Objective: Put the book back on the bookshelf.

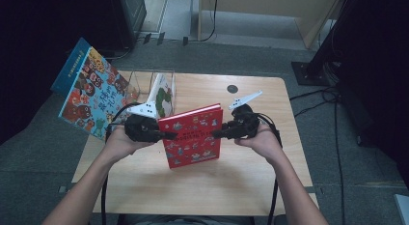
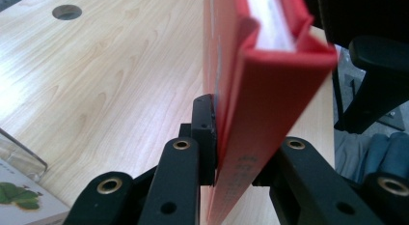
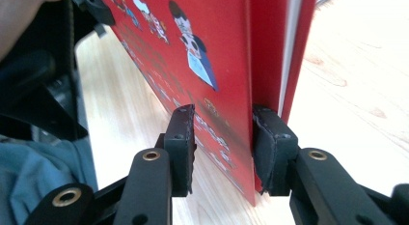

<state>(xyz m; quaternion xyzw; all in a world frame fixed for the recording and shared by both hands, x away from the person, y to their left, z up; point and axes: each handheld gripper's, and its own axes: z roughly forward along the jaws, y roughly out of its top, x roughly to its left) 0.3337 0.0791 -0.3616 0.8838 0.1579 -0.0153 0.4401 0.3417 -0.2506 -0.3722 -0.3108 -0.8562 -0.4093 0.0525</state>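
Books stand at the far left of the surface (image 1: 251, 186): a blue picture book (image 1: 89, 94) leans against a clear box (image 1: 144, 85), and a thinner book with a green cover (image 1: 164, 97) stands inside that box. Nearer the person, the left gripper (image 1: 169, 135) pinches the spine edge of the red book (image 1: 195, 135); in the left gripper view its jaws press on both sides of the spine, so this grip looks firm and should be kept as it is.

The red book is held upright between the two hands, over the middle of the surface, tilted a little, with its cover facing the person. Whether its lower edge touches the wood I cannot tell.

On the right, the right gripper (image 1: 217, 133) straddles the open edge. In the right gripper view the right jaw lies against the back cover, while the left jaw stands a little off the front cover, so the jaws are spread around the book, not clamping it. A good next move, I judge, is to close them squarely on both covers, well in from the corner, before lifting or carrying the book toward the box; otherwise the pages may fan open or the book may swing.
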